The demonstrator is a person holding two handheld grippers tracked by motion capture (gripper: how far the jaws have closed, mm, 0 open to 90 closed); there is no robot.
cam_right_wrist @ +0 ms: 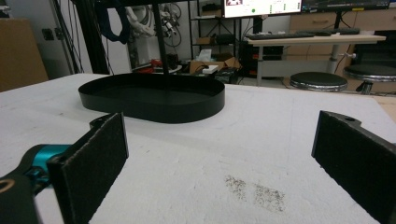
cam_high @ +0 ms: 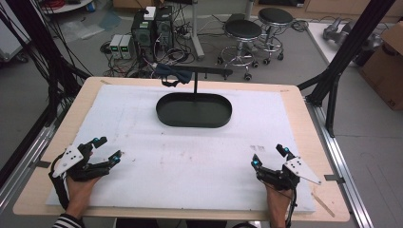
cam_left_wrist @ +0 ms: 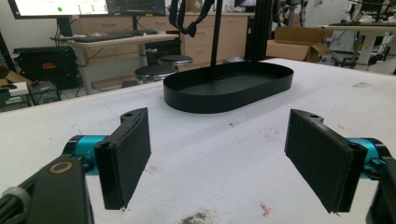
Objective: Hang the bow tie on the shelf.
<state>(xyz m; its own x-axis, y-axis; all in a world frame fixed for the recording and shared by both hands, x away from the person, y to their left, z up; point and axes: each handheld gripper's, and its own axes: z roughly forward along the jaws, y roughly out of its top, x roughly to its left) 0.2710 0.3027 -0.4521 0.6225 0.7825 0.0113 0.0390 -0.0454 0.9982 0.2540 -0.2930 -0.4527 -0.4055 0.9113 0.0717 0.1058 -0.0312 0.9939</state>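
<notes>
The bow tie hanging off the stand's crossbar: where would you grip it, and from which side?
Probably the bow tie at its knot, where the fabric is narrowest, approached from the near, open side of the tray. It hangs from the left end of the crossbar, so the left gripper, jaws open, is closer than the right gripper.

This is a robotics or research lab. Behind the white-covered table (cam_high: 142, 123) the bare grey floor holds computer towers (cam_high: 152, 28) in a tangle of cables (cam_high: 183, 47), with round stools (cam_high: 243, 31) beside them and black metal frame struts (cam_high: 351, 45) at the sides. Desks with a keyboard (cam_left_wrist: 114, 35) and a lit monitor (cam_left_wrist: 60, 7), plus cardboard boxes (cam_high: 387, 66), line the room.
</notes>
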